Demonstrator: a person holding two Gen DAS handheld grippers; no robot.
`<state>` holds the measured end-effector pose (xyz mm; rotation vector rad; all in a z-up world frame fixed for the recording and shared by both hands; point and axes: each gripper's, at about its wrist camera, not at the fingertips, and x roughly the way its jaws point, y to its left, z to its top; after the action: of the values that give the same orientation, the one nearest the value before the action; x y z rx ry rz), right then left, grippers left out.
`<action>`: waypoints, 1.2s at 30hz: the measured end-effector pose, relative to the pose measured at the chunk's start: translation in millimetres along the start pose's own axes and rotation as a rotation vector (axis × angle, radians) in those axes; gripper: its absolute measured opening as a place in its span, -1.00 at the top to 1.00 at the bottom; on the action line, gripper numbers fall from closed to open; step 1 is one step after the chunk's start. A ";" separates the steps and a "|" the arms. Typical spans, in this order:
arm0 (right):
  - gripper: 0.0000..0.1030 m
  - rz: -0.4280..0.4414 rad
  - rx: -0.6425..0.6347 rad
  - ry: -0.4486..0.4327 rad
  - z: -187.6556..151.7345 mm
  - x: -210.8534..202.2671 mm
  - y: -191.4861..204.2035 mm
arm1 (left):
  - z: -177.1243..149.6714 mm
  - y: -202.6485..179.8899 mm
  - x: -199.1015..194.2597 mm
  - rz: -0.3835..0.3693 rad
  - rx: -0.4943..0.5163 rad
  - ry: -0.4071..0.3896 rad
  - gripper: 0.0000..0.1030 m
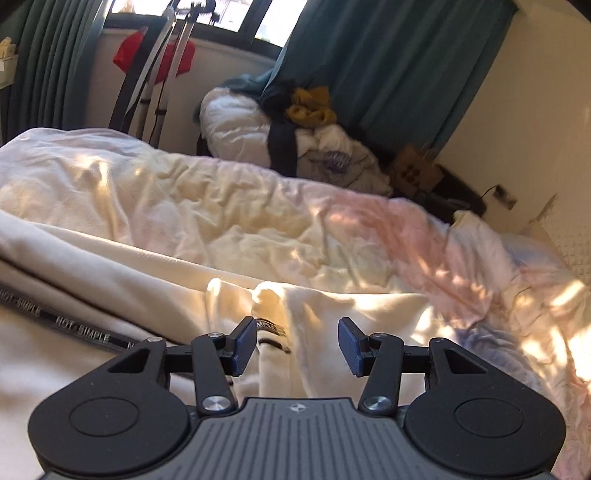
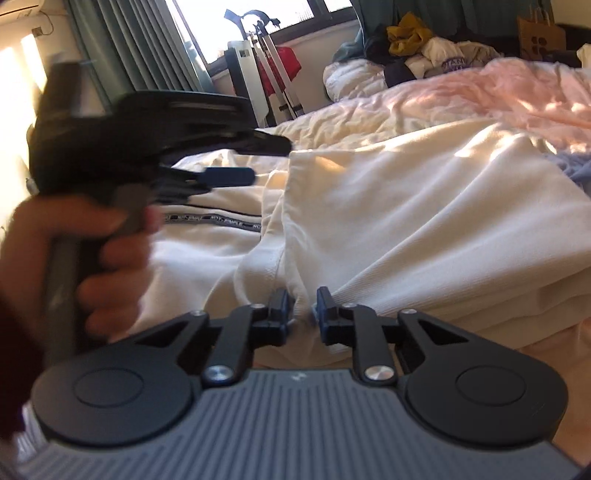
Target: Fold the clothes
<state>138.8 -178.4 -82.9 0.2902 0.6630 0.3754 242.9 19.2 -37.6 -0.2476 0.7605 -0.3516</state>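
Motion blurs the hand point(image 2: 92, 251) holding the left gripper point(image 2: 258, 162).

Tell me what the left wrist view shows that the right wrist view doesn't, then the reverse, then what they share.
Only the left wrist view shows the left gripper from behind with its jaws open over the cream garment, plus a wall socket.

Only the right wrist view shows the right gripper pinching a fold of the cream garment, and the person's hand holding the left gripper from the side.

Both show the garment's lettered black tape, the pink bedding, the clothes pile and the green curtains.
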 end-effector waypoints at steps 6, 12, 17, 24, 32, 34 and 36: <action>0.68 0.032 -0.044 -0.039 1.7 3.7 4.3 | 17.1 2.5 42.8 0.027 -0.009 0.100 0.72; 0.70 0.156 -0.068 -0.168 11.4 -4.3 14.0 | 38.7 4.1 33.9 0.021 -0.033 0.028 0.91; 0.70 0.156 -0.116 -0.134 14.6 10.2 23.2 | 44.5 10.0 45.3 0.054 0.003 0.059 0.91; 0.71 0.149 -0.065 -0.033 3.3 40.7 12.6 | 26.3 22.7 60.3 0.062 0.015 0.094 0.69; 0.68 0.136 -0.108 -0.044 5.1 37.0 20.9 | 11.9 29.9 -8.1 0.090 0.007 0.045 0.31; 0.68 0.128 -0.120 -0.052 4.9 32.7 21.9 | 1.9 36.4 -38.7 0.095 -0.038 0.012 0.18; 0.68 0.118 -0.133 -0.064 4.2 28.0 23.5 | -10.8 43.9 -70.9 0.108 -0.081 -0.025 0.04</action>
<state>156.0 -146.1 -86.0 0.2142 0.5572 0.5188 197.4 86.5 -15.8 -0.2856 0.7608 -0.2158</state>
